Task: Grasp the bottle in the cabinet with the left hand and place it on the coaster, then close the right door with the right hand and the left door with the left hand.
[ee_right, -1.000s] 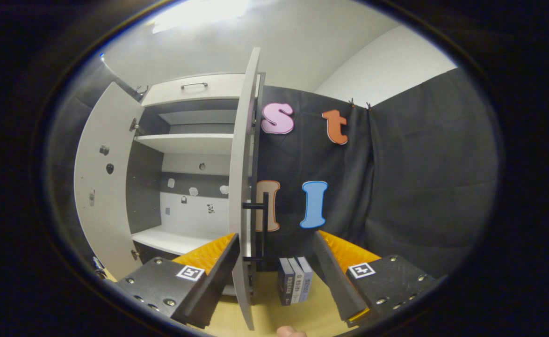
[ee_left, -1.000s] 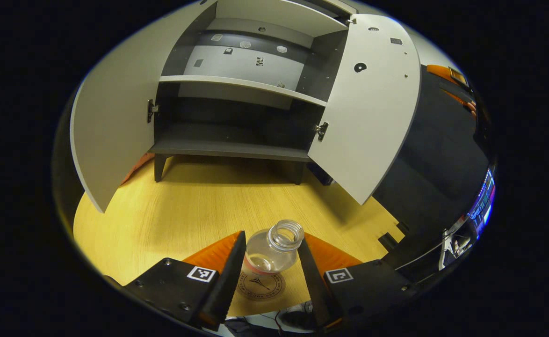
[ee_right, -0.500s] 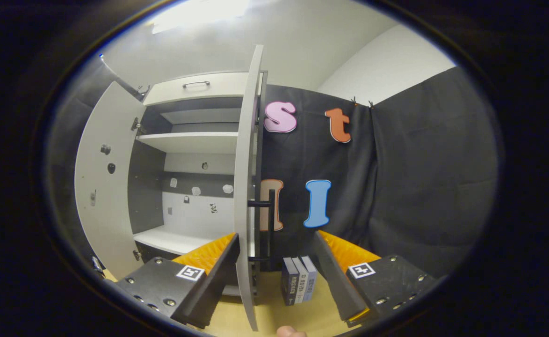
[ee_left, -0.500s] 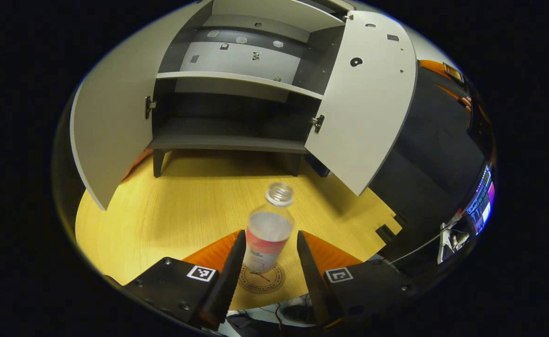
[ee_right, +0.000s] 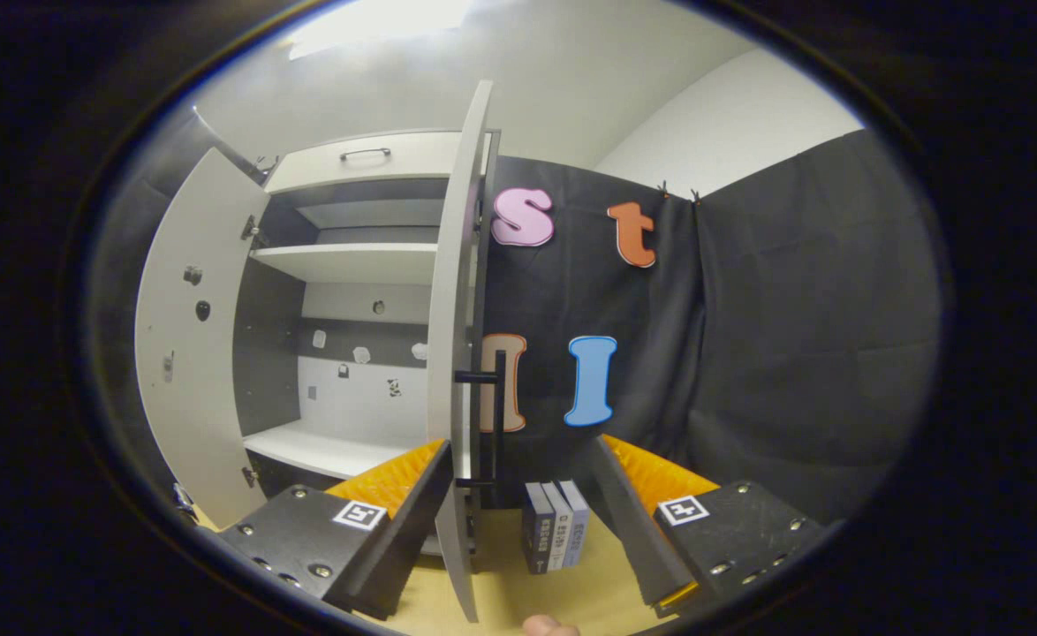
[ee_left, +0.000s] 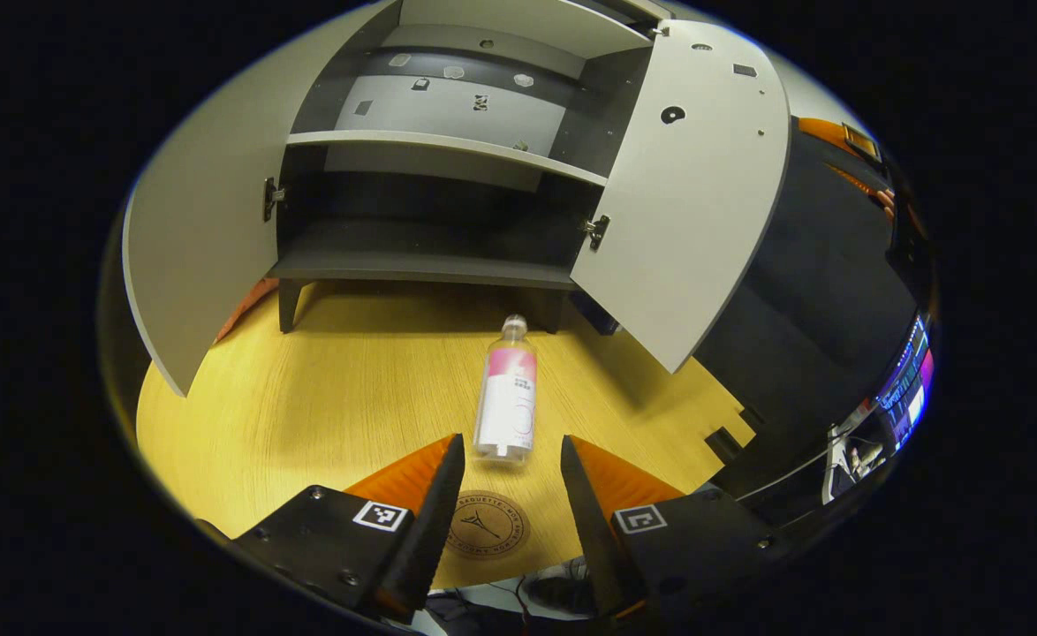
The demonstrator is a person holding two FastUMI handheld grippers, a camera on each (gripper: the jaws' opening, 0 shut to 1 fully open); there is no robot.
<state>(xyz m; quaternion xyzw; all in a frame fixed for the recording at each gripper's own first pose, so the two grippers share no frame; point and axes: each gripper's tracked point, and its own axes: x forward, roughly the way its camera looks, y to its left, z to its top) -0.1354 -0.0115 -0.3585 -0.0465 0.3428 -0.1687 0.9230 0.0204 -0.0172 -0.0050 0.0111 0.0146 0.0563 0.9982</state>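
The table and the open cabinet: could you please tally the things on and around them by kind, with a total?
Bottle: 1, lying on the table
Coaster: 1
Cabinet doors: 2, left door and right door, both open
Books: 3, standing upright together
Total: 7

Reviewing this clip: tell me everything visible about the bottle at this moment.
The bottle is clear plastic with a pink and white label around its upper body and an uncapped, threaded neck pointing toward the cabinet. Its contents cannot be made out. In the left gripper view it lies toppled on the yellow wooden table, lengthwise away from the camera. Its base is just beyond the round brown coaster, not on it. The left gripper is open with its fingers apart, touching nothing.
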